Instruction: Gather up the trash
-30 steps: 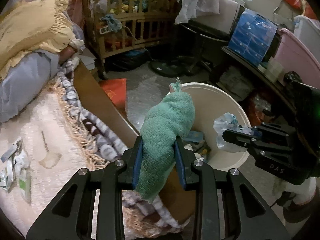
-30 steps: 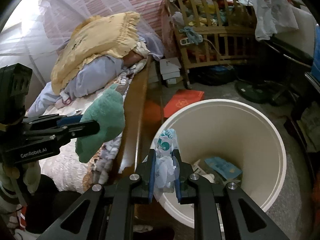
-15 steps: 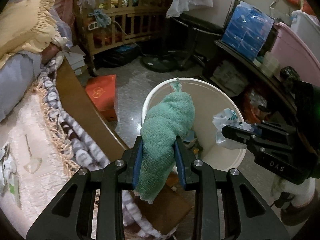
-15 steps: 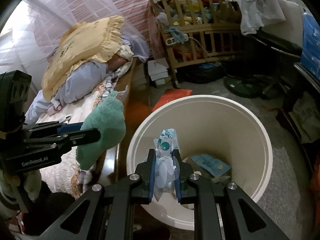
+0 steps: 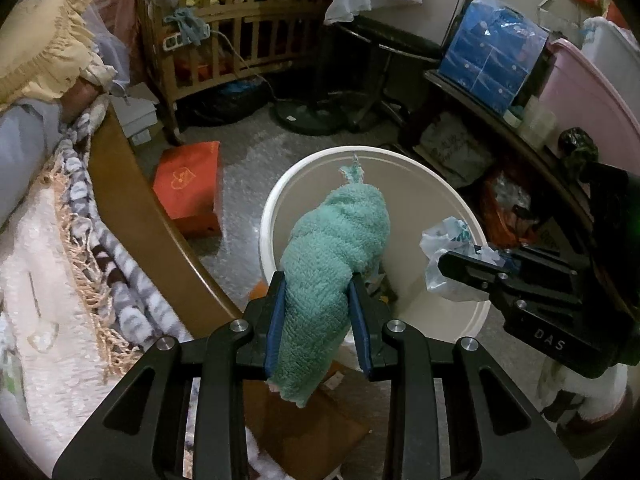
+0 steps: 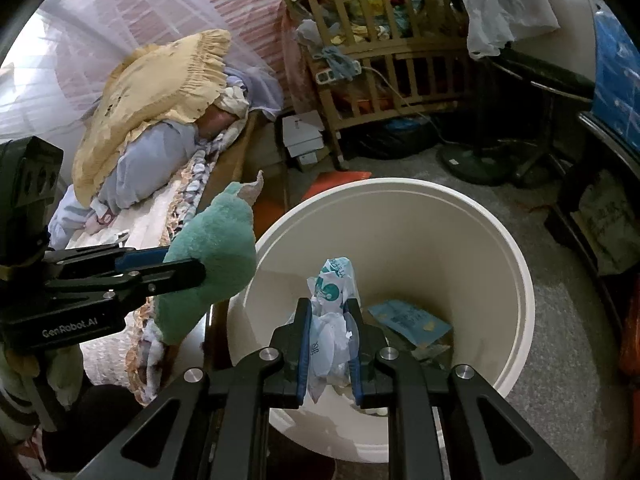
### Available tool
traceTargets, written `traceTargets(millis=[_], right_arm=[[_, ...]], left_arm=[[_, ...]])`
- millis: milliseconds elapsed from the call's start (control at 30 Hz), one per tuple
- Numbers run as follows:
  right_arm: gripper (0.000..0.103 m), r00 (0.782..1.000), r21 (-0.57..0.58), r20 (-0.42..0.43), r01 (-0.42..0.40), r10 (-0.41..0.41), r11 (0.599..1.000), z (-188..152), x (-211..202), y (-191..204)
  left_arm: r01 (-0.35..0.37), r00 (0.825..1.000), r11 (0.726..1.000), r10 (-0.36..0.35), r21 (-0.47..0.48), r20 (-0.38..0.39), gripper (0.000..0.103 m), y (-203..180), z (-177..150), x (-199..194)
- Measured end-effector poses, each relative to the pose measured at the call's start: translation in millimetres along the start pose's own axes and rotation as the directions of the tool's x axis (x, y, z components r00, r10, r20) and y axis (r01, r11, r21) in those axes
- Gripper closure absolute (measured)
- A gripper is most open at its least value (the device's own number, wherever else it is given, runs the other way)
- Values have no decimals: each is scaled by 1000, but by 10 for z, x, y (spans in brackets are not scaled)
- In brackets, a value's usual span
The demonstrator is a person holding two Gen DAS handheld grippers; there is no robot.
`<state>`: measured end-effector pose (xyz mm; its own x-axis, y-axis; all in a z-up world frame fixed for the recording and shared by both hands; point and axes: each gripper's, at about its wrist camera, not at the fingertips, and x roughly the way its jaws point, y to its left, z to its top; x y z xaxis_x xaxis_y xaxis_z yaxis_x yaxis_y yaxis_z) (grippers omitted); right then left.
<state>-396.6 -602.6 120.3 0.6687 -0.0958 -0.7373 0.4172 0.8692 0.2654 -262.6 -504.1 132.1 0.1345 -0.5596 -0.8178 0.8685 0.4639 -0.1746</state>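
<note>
My left gripper (image 5: 318,284) is shut on a rolled green towel (image 5: 336,256) and holds it over the near left rim of a cream round bin (image 5: 280,200). In the right wrist view the towel (image 6: 216,248) hangs beside the bin's left rim (image 6: 256,248). My right gripper (image 6: 330,312) is shut on a crumpled white and teal plastic wrapper (image 6: 332,300) above the bin's open mouth. The wrapper also shows in the left wrist view (image 5: 448,256). Blue packets and scraps (image 6: 408,316) lie at the bin's bottom.
A wooden bed edge (image 5: 132,196) with blankets runs along the left. An orange box (image 5: 188,188) lies on the floor behind the bin. A wooden crib (image 5: 224,32) stands at the back. Shelves with boxes and bags (image 5: 492,52) line the right.
Both grippers have moved away from the bed and over the bin, each still holding its item. The towel now hangs over the bin's rim and the wrapper over its mouth.
</note>
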Motion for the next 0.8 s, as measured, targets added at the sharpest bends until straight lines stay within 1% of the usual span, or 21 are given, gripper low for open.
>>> traceTargets(millis=[267,533,633,667,700,733,767,800], right_arm=[[88,1000,9,-9,13,-13,1000,-3,60,-38],[88,1000,23,-19,25,-24,999,23,146,-92],[88,999,30,-20,35,-34,999,36,187,-121],[88,999,32,-19,40,-39,999,40,198,-127],[86,999,35,-18,48,-47,998,45,213,-133],[78,998,37,-18,57,-56,998,46,227,-135],[72,998,39,-19,64,-64,997,38,235,-122],[62,998,40,-20,68,-67,997,34,244,-120]], left_arm=[[19,1000,1000,-20,-13,-19,75,-22,26,123],[64,998,996,-65,-56,-25,75,-5,74,222],[88,996,993,-90,-74,-25,74,5,95,251],[92,995,993,-95,-80,-27,70,13,91,259],[104,994,990,-107,-90,-31,70,26,95,266],[111,993,989,-115,-96,-34,69,36,101,264],[117,992,988,-121,-101,-35,67,48,105,264],[119,992,987,-123,-109,-34,62,67,105,252]])
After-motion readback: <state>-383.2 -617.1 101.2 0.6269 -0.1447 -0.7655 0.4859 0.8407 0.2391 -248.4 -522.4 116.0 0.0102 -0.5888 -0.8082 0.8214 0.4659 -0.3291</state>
